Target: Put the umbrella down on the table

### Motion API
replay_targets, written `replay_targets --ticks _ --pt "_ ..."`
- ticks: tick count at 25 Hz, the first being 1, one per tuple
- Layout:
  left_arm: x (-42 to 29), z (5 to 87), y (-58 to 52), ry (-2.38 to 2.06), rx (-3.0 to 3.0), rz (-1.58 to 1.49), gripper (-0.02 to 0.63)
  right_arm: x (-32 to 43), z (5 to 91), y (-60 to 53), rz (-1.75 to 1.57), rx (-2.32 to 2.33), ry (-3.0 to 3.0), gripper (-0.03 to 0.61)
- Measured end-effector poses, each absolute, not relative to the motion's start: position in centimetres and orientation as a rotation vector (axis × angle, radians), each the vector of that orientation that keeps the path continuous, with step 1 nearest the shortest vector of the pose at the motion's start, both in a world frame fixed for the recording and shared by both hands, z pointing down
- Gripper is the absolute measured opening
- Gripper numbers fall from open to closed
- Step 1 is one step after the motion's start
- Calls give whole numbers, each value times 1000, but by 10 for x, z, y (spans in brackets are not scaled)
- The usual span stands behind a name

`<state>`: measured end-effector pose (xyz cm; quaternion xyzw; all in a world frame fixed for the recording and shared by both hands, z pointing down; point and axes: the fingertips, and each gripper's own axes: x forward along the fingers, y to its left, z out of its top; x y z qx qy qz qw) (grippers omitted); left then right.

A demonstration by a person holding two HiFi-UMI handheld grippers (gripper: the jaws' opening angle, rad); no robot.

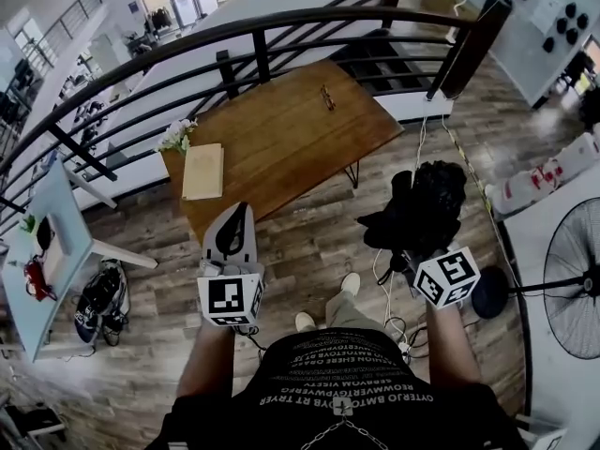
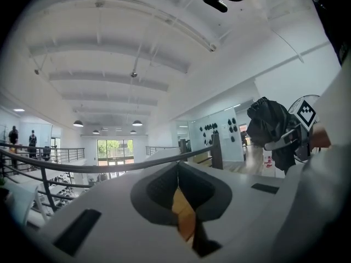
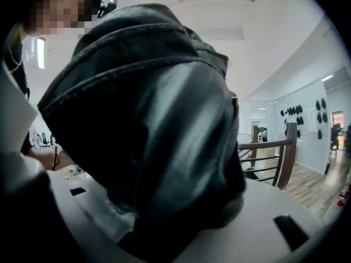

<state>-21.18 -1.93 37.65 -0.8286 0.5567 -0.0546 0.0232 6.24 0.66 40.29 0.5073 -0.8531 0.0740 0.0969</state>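
A black folded umbrella (image 1: 427, 204) hangs in the air to the right of the wooden table (image 1: 291, 134), over the plank floor. My right gripper (image 1: 412, 248) is shut on it from below. In the right gripper view the umbrella's dark fabric (image 3: 153, 119) fills most of the picture and hides the jaws. My left gripper (image 1: 231, 237) is held level just off the table's near corner, its white jaws shut with nothing between them (image 2: 178, 166). From the left gripper view the umbrella (image 2: 271, 127) shows at the right.
On the table lie a tan book (image 1: 203, 171), a bunch of white flowers (image 1: 175, 136) and a pair of glasses (image 1: 326, 97). A curved black railing (image 1: 281, 26) runs behind it. A standing fan (image 1: 574, 279) is at the right, a white desk (image 1: 47, 242) and a bag (image 1: 98, 303) at the left.
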Motion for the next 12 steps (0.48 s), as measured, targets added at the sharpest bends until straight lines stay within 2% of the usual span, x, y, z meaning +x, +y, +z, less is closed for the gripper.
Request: replay_targets --ticks 12 --pt "-202 385 -69 1769 -2541 -191 29 64 411 -52 247 1426 -2570 241"
